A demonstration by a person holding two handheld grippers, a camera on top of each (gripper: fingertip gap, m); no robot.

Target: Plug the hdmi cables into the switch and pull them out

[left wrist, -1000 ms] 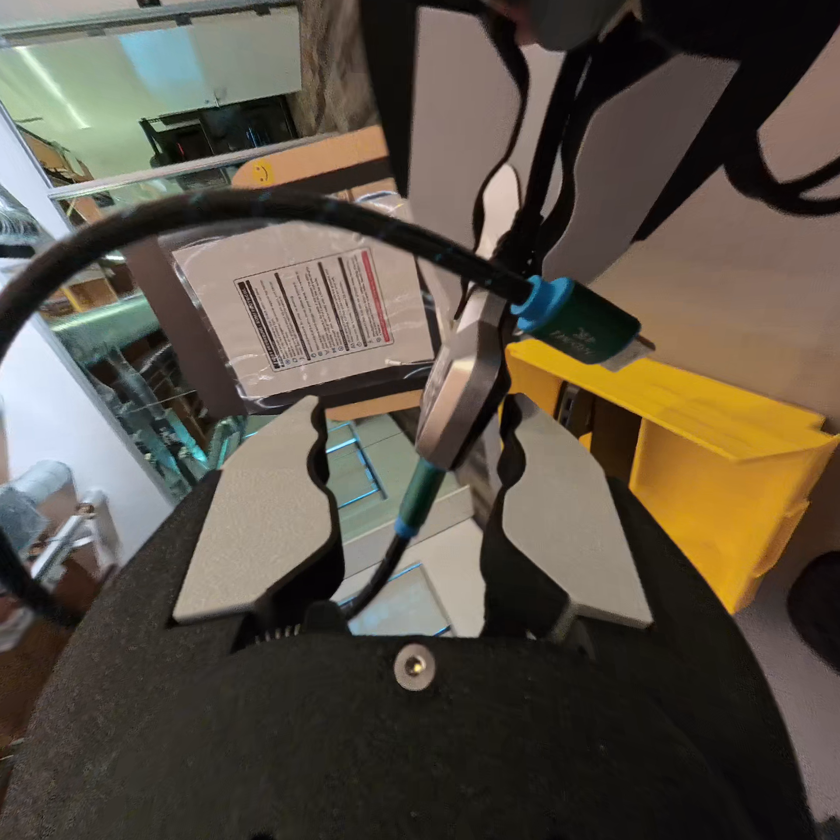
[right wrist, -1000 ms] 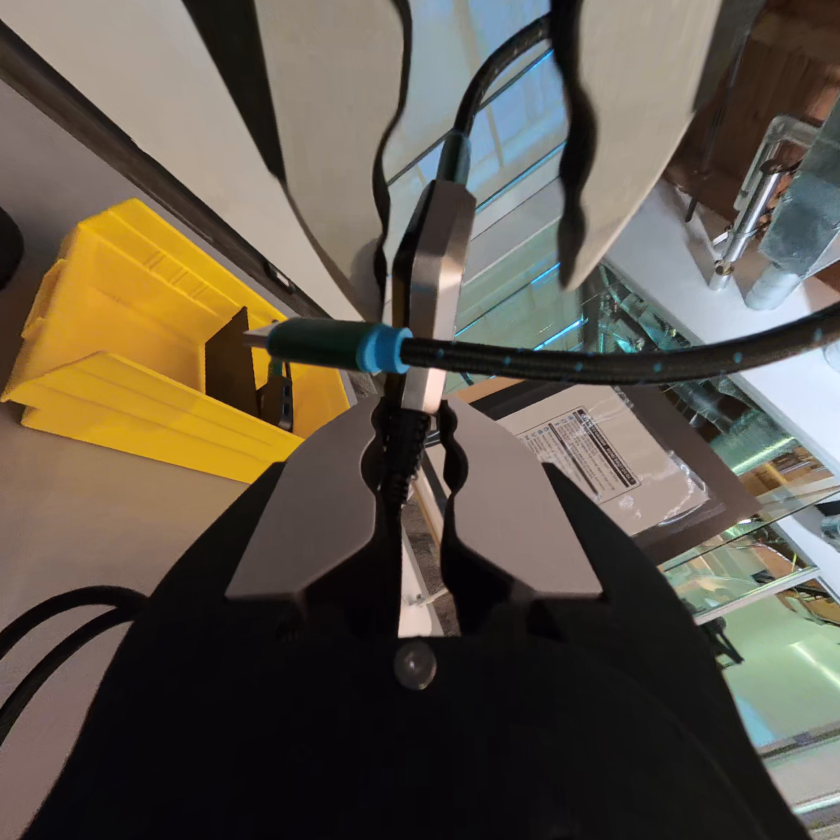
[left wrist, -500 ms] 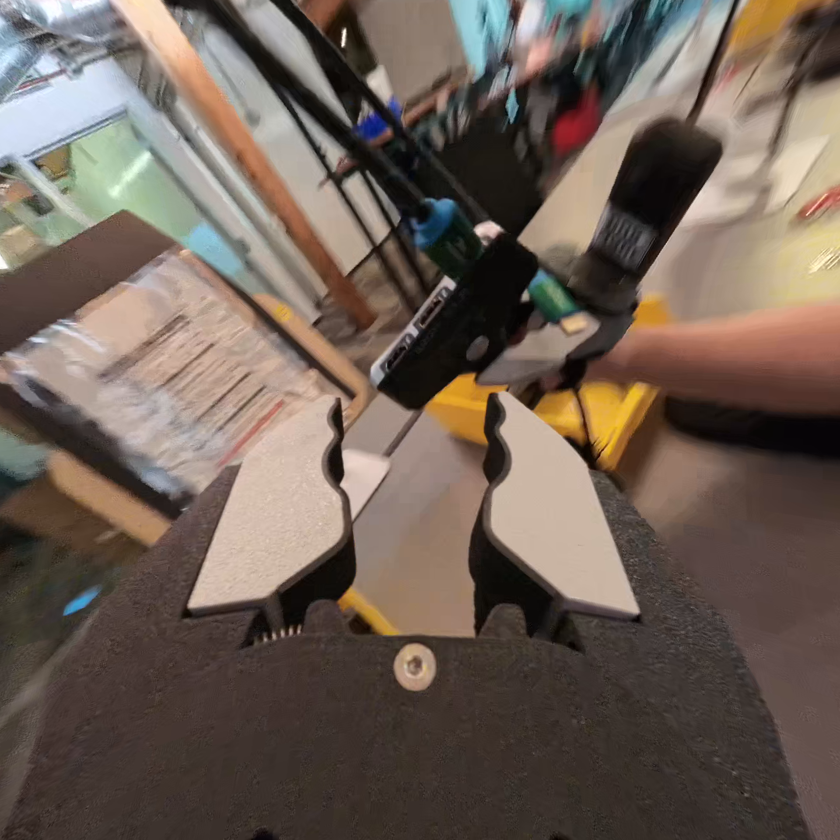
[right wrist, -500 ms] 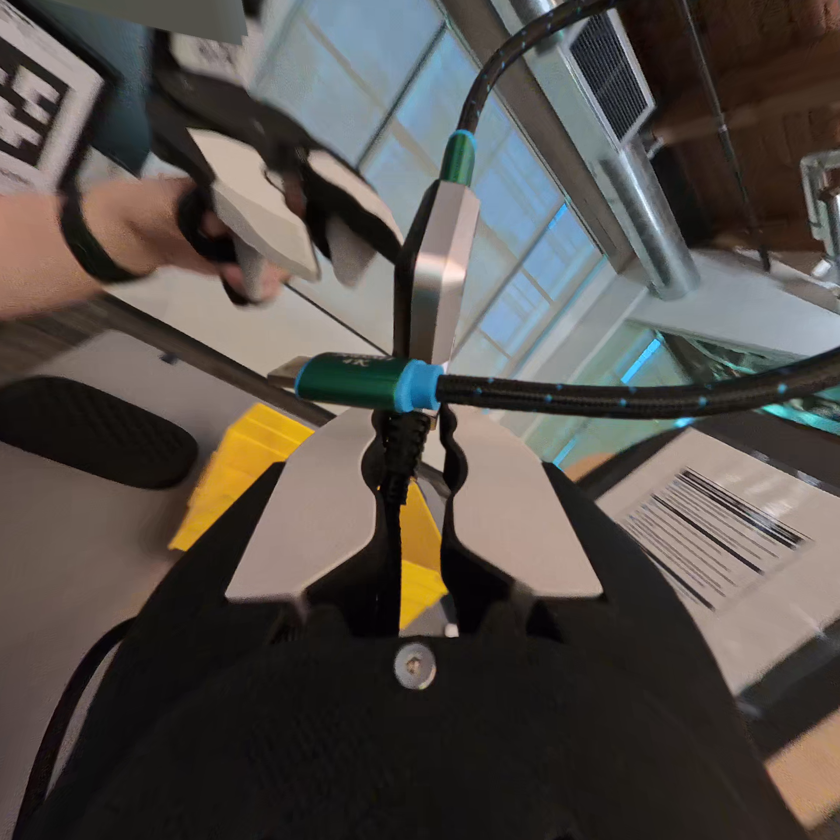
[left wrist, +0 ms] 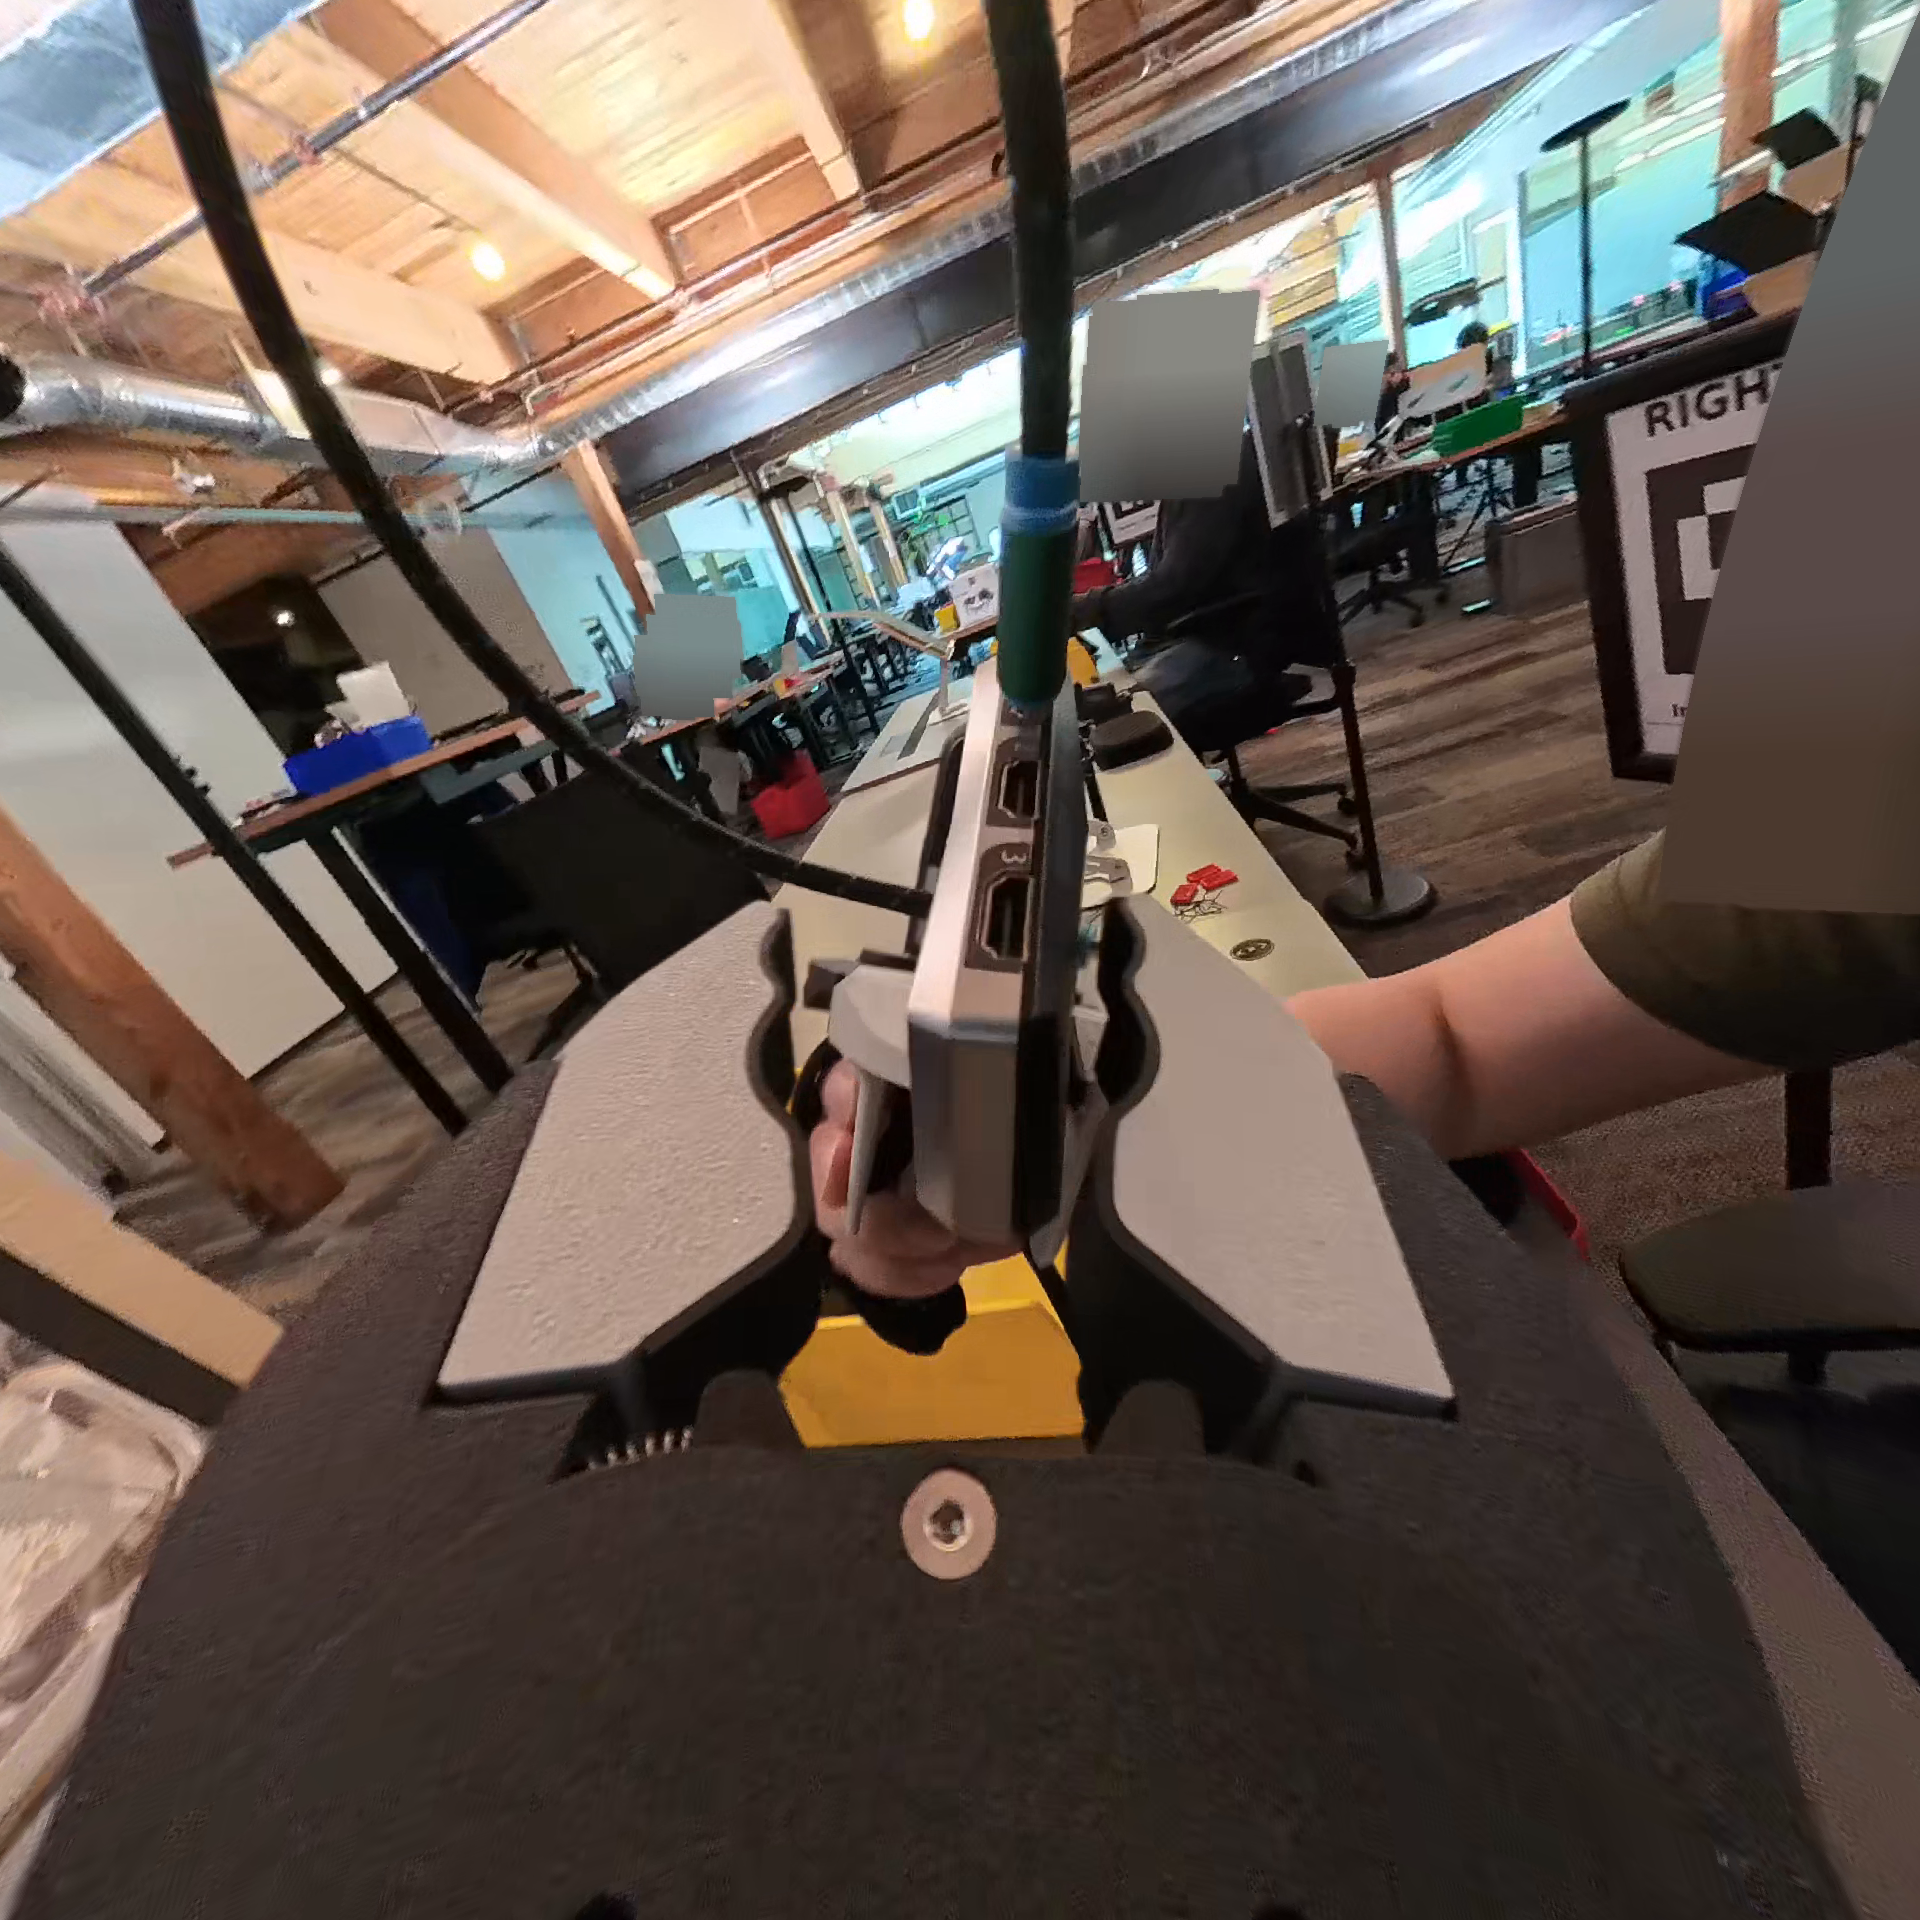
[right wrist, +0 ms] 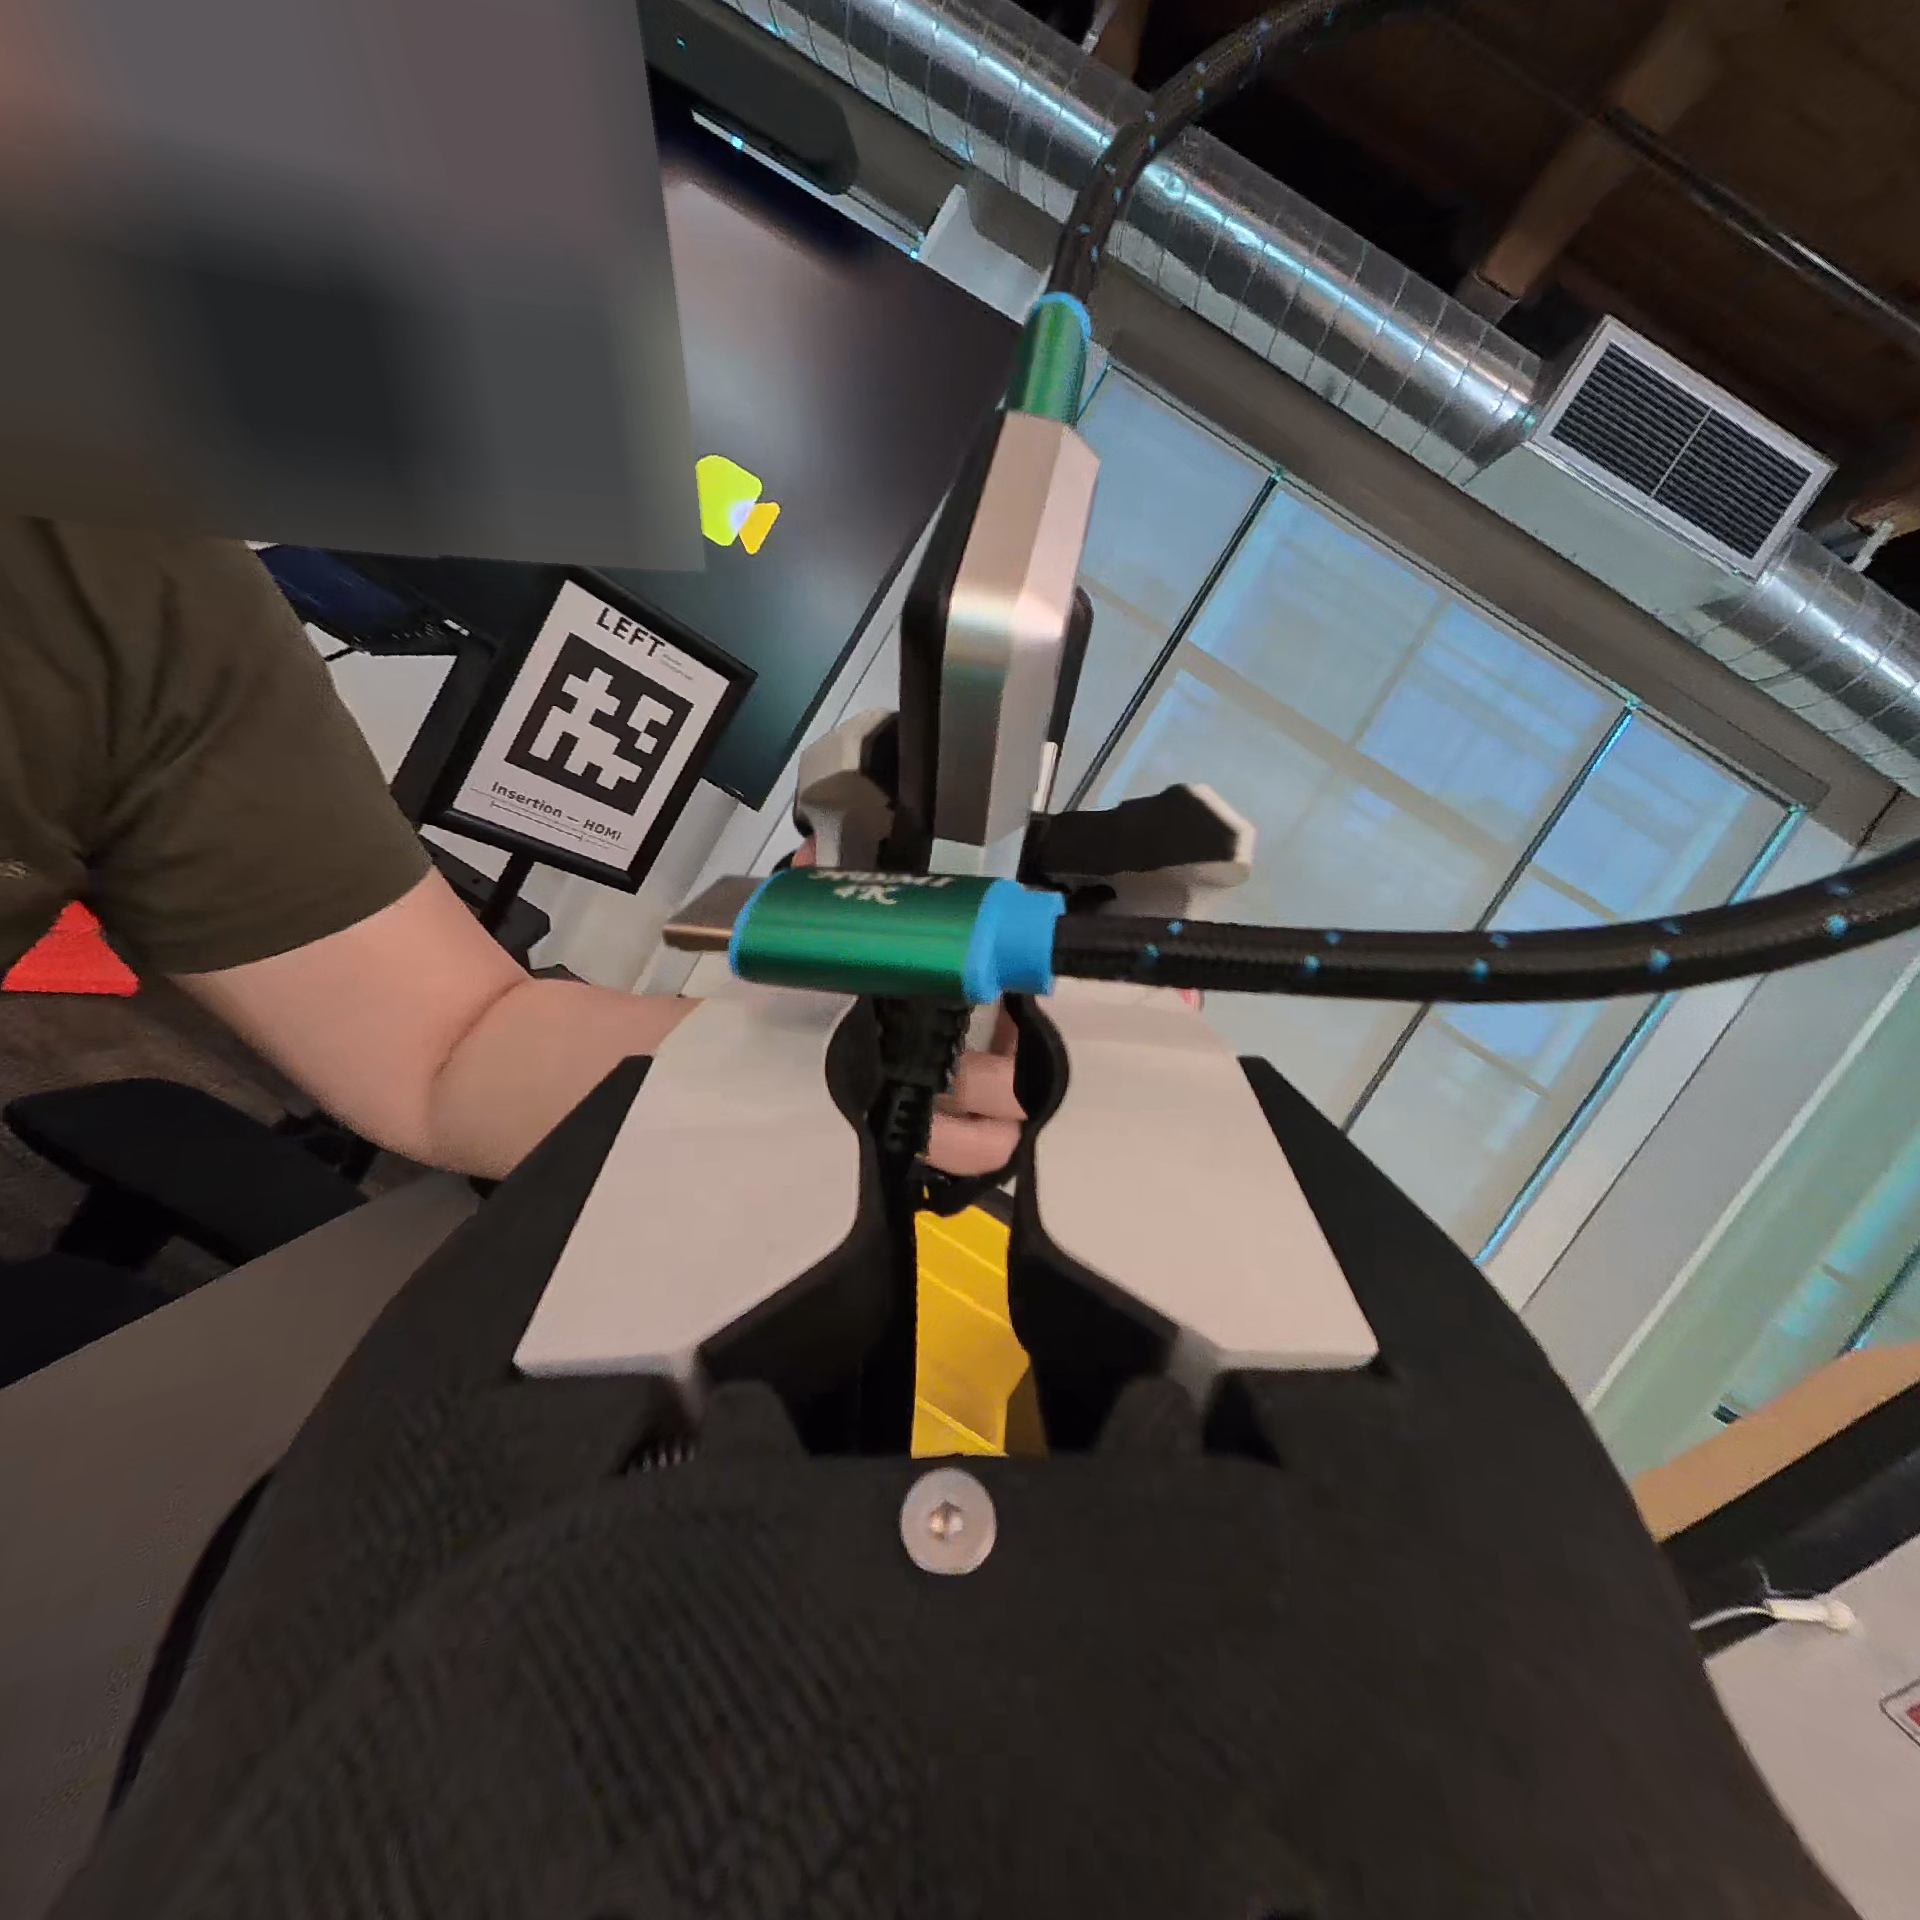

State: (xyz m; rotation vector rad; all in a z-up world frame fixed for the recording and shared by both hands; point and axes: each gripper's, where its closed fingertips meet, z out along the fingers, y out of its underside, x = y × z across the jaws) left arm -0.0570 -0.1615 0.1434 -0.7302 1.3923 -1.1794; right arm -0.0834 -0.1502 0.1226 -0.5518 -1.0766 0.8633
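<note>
Closing could go wrong: the left tongs sit slightly off centre around the flat silver-and-black hdmi switch, so one pad would likely land first and twist it on its thin tail. That could also strain the seated plug.

The left tongs stand about half open, astride the switch's lower end, with a gap showing on each side, gripping nothing. The right tongs are nearly closed, pinched on the black braided tail cable at the switch's base, so the switch stands upright in the air beyond them.

A green metal plug with a blue collar is seated in the topmost port; two empty ports face the left camera below it. A second green plug lies crosswise just above the right fingertips, free of any port. I cannot tell what carries it. If it swings, its stiff cable could catch the closing pads.

A yellow plastic bin lies below
</note>
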